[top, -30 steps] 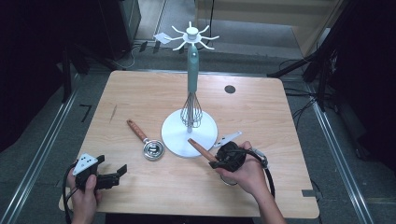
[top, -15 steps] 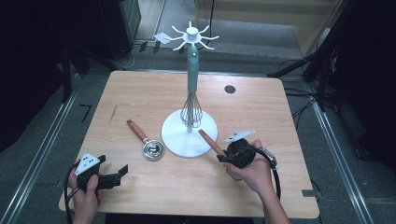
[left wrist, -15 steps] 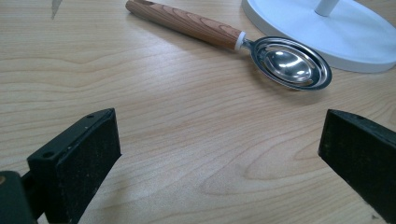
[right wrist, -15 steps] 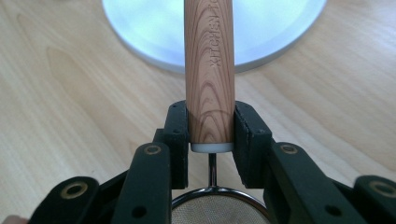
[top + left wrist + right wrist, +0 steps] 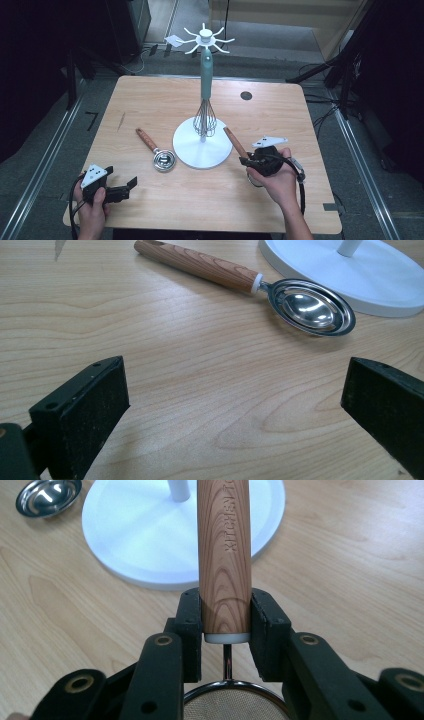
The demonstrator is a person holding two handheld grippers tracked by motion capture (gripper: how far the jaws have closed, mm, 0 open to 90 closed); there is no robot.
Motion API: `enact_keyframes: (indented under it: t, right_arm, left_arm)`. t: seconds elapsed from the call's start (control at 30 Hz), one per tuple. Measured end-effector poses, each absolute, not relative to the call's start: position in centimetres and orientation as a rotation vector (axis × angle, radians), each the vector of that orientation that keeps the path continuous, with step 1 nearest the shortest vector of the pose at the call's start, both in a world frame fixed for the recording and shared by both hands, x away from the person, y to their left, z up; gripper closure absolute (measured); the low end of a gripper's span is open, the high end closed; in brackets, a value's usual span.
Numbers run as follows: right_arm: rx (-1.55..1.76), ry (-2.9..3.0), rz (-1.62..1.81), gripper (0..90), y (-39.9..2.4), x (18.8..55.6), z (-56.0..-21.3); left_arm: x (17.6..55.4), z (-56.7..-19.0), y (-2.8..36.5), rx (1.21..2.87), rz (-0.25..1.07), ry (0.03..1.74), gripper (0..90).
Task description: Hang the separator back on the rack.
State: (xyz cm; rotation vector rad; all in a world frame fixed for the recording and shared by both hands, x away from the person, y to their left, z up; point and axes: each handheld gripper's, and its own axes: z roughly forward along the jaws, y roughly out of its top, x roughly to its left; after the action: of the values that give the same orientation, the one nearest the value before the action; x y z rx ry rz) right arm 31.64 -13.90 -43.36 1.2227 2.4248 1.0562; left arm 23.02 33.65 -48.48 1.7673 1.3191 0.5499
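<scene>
The right gripper (image 5: 226, 625) has its jaws pinched on the lower end of a wooden handle (image 5: 223, 555), just above the white collar where a thin wire runs down to a mesh strainer (image 5: 235, 702) head, and the handle slants up over the table (image 5: 150, 100) toward the white base of the hook stand (image 5: 202, 147). A whisk (image 5: 205, 119) hangs on that stand. At the near left corner the left gripper (image 5: 235, 405) rests with its jaws spread wide and nothing between them, facing a wood-handled metal scoop (image 5: 310, 307) that lies flat just beside the stand's base.
</scene>
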Motion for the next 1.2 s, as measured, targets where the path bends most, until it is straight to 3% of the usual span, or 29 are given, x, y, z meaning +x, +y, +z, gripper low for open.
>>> enact_keyframes:
  t: [1.2]
  right_arm:
    - [1.154,2.093,1.397,70.6,-14.5,30.2,-40.0]
  left_arm:
    - [23.1,-48.5,33.7,1.758,0.542,1.329,0.0]
